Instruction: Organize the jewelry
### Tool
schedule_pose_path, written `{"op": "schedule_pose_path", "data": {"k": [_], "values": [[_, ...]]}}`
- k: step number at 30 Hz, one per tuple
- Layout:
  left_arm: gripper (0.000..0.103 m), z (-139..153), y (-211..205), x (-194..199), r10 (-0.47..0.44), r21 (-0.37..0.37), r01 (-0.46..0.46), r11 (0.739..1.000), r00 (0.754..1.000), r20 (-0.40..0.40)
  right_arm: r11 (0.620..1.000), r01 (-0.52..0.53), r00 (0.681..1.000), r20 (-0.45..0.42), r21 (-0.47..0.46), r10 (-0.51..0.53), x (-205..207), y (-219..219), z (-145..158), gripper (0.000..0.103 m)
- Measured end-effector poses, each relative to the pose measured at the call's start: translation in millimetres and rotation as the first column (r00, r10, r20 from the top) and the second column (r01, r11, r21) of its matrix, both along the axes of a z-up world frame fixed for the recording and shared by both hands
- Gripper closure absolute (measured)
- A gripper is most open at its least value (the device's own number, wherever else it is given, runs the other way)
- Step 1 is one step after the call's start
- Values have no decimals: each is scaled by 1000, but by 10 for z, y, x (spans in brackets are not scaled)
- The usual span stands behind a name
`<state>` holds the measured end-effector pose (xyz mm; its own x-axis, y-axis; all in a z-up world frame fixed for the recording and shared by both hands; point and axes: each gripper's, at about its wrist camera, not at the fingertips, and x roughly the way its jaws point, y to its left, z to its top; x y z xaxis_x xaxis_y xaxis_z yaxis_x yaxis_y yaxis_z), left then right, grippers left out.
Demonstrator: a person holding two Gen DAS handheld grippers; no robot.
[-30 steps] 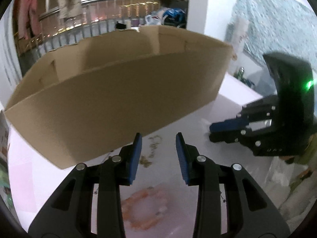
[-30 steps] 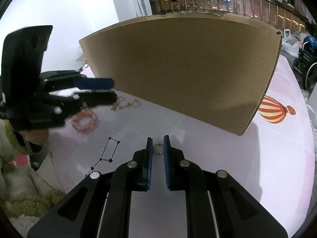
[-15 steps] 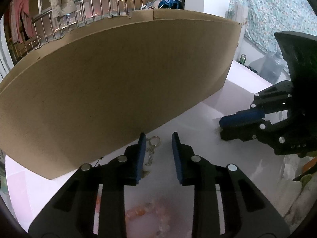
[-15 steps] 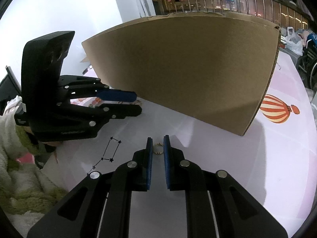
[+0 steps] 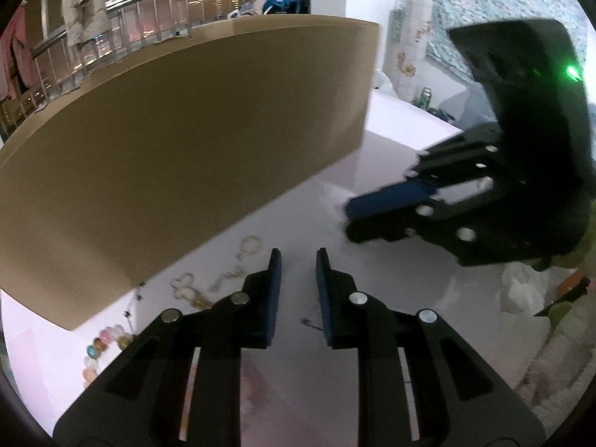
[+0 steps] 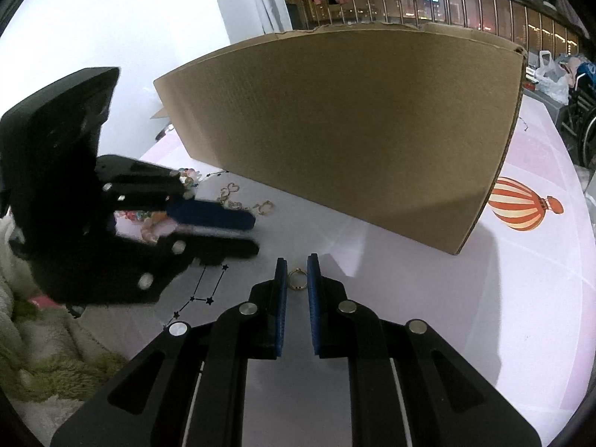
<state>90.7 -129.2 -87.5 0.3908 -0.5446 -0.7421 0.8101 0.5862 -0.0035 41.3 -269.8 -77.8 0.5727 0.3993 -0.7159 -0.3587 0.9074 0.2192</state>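
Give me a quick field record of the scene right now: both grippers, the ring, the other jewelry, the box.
right gripper: shut on the gold ring, fingers on either side of it, at the table
left gripper: jaws have just been closing, narrow gap, nothing between them
gold chain jewelry: on the table just left of the left fingers, loose
bead bracelet: on the table, partly hidden by the left gripper
cardboard box: standing behind the jewelry
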Motion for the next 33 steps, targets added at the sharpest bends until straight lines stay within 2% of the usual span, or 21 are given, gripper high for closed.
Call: {"op": "schedule_pose_path", "data": {"k": [7, 13, 17, 20, 21, 22, 24, 33], "values": [[85, 16, 16, -117, -8, 1, 8, 1000, 1000, -8, 1000, 2, 1000, 7, -6, -2, 18, 9, -18, 92], [85, 107, 38, 67, 77, -30, -76, 997, 996, 44, 1000, 4, 1000, 8, 0, -4, -13, 44, -59, 92], [85, 82, -21, 216, 107, -21, -106, 994, 993, 44, 1000, 6, 1000, 5, 9, -6, 5, 48, -78, 92], [85, -1, -102, 234, 85, 23, -86, 996, 996, 39, 1000, 7, 1000, 4, 14, -7, -4, 27, -82, 92], [85, -5, -90, 197, 78, 24, -80, 997, 995, 60, 1000, 7, 1000, 5, 15, -7, -7, 21, -86, 92], [88, -18, -95, 176, 66, 28, -68, 997, 996, 54, 1000, 7, 1000, 5, 15, -7, -13, 16, -90, 92], [93, -6, -98, 128, 50, 27, -51, 998, 998, 39, 1000, 8, 1000, 5, 16, -8, -19, -3, -87, 92], [93, 29, -20, -106, 34, 17, -34, 999, 999, 19, 1000, 8, 1000, 10, 9, -9, -19, 7, -72, 92]]}}
